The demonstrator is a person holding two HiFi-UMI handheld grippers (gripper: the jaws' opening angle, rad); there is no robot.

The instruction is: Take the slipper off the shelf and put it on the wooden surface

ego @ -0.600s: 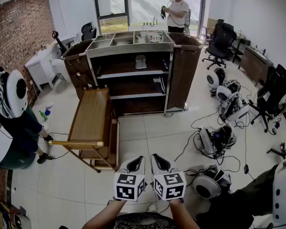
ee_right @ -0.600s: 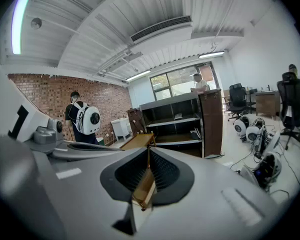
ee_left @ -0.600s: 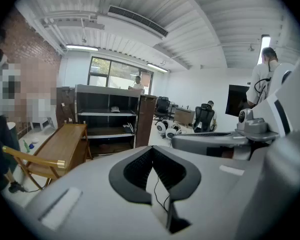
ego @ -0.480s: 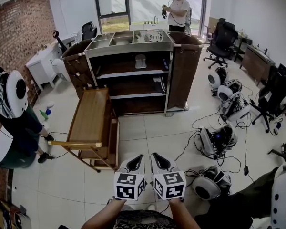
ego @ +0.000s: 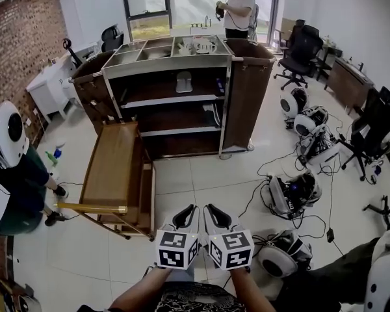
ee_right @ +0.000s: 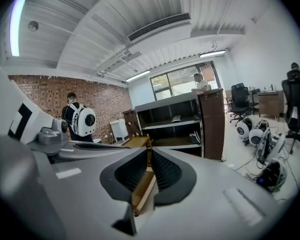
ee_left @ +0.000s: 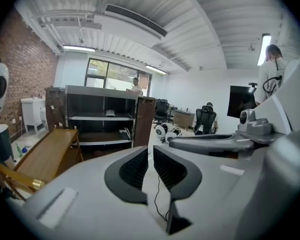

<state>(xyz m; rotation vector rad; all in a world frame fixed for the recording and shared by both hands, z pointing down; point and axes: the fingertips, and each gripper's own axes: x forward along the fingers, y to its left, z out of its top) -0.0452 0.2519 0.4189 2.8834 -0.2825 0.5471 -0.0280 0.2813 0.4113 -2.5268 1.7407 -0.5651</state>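
A pale slipper [ego: 183, 81] lies on the upper shelf of the dark shelf cart [ego: 240, 90] across the room; it also shows small as the slipper [ee_left: 110, 113] and the slipper [ee_right: 176, 118]. The wooden cart top [ego: 110, 168] stands in front of the shelf, to the left. My left gripper [ego: 186, 212] and right gripper [ego: 212, 210] hang side by side low in the head view, far from the shelf. Both are shut with nothing held: left gripper [ee_left: 150, 151], right gripper [ee_right: 149, 154].
A person with a white round pack [ego: 6, 148] stands at the left by the brick wall. Another person [ego: 237, 12] stands behind the shelf cart. White round devices and cables [ego: 292, 194] litter the floor at right, with office chairs [ego: 302, 51] beyond. More items [ego: 211, 114] lie on the lower shelf.
The head view has shifted so the shelf cart and wooden cart sit further left and a little larger. Both grippers stay shut, side by side.
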